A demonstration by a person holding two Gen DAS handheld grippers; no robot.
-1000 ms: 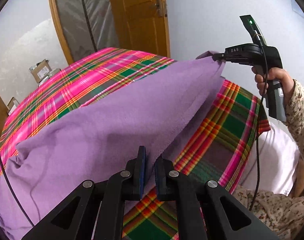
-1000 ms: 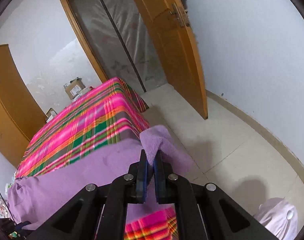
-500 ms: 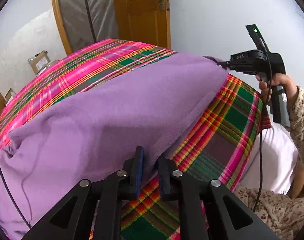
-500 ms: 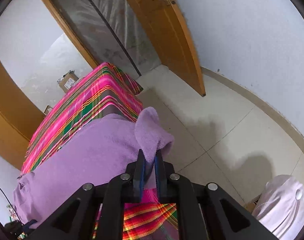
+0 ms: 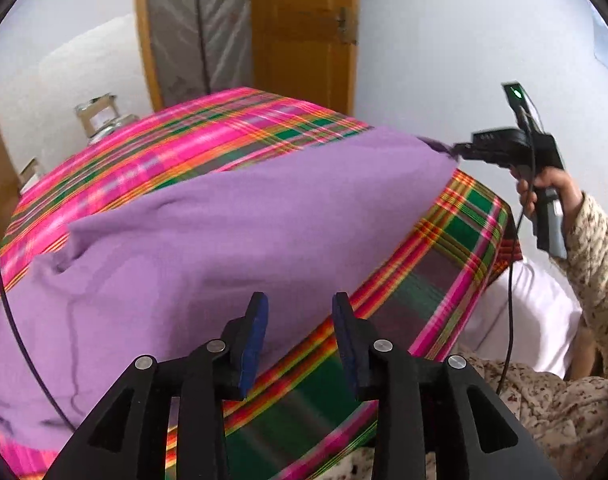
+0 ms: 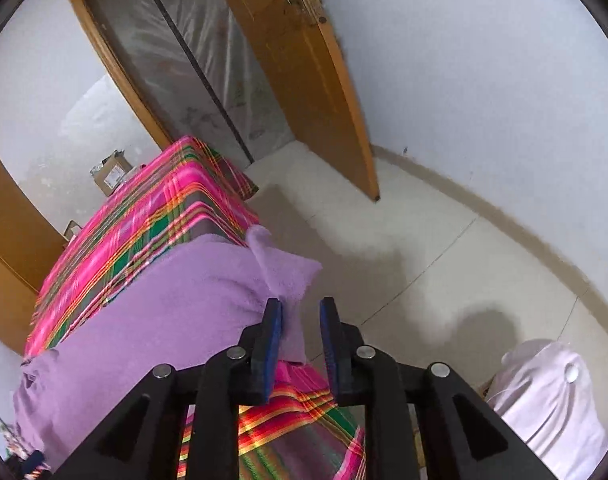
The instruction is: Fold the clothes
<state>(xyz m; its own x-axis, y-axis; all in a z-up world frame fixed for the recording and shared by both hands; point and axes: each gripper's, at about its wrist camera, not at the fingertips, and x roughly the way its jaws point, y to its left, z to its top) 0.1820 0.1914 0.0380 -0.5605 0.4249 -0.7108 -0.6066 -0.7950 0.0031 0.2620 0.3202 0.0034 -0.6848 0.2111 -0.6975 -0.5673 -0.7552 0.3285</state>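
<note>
I see both my claws have just been opening and letting go: the purple cloth (image 5: 232,232) lies long across the plaid bench (image 5: 455,264), its near edge between my left claw (image 5: 300,320), its corner inside my right claw (image 6: 300,324).

One purple garment (image 5: 232,240) lies on one plaid-covered table (image 5: 455,264). Two grippers are in view, the left gripper (image 5: 300,320) and the right gripper (image 6: 301,322). Beyond the table are one wooden door (image 6: 304,80) and one cardboard box (image 6: 114,172). Beside the table stands one white bag (image 6: 551,400).
</note>
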